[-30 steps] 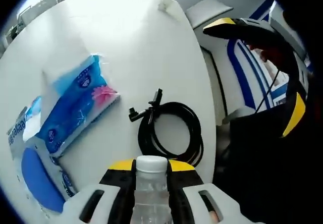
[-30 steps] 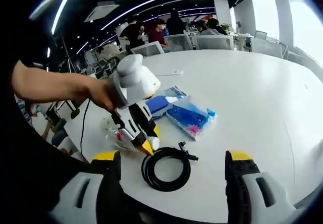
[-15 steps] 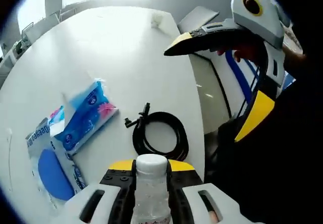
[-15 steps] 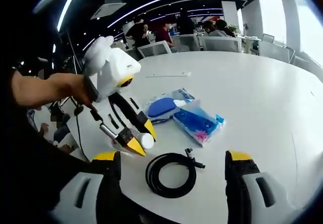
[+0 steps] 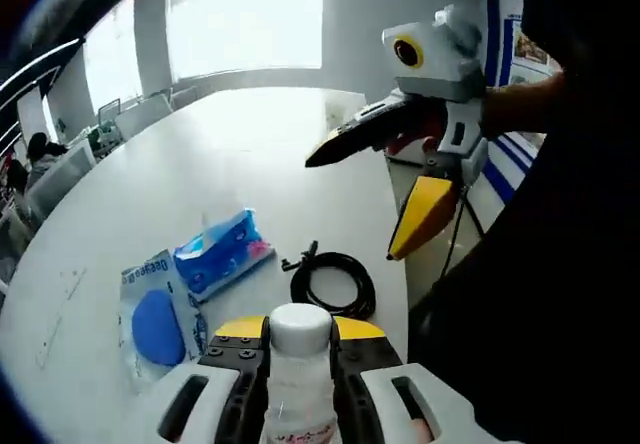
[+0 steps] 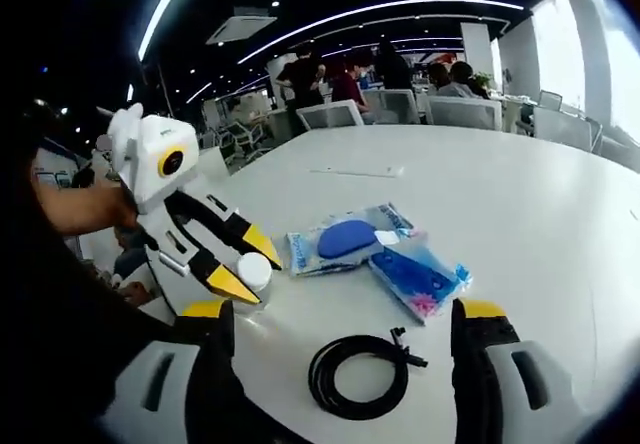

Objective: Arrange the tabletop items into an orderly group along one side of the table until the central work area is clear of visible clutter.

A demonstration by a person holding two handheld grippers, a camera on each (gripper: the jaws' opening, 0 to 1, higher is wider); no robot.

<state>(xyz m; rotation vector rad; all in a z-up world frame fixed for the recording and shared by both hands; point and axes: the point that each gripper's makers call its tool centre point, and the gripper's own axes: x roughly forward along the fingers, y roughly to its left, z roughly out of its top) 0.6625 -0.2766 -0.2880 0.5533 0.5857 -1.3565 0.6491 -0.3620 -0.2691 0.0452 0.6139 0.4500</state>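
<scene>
Clear plastic bottle [image 5: 298,379], white-capped, is clamped in the left tool [image 5: 298,359] above the desk [image 5: 200,164] edge. Set it upright beside the tissue pack [image 5: 222,254], clear of the cable [image 5: 333,285]. Right tool [image 6: 340,339] hangs wide, holding nothing. Bottle's base is cut off; label unreadable.

Table [image 6: 520,194] smooth glossy white — tissue pack [image 5: 222,254] shiny plastic film — cable [image 6: 358,376] matt black rubber.

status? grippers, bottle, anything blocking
Left hand-held gripper shut on bottle, above table. Right hand-held gripper open, empty. Cable coil, tissue pack, wipes pouch mid-table.
</scene>
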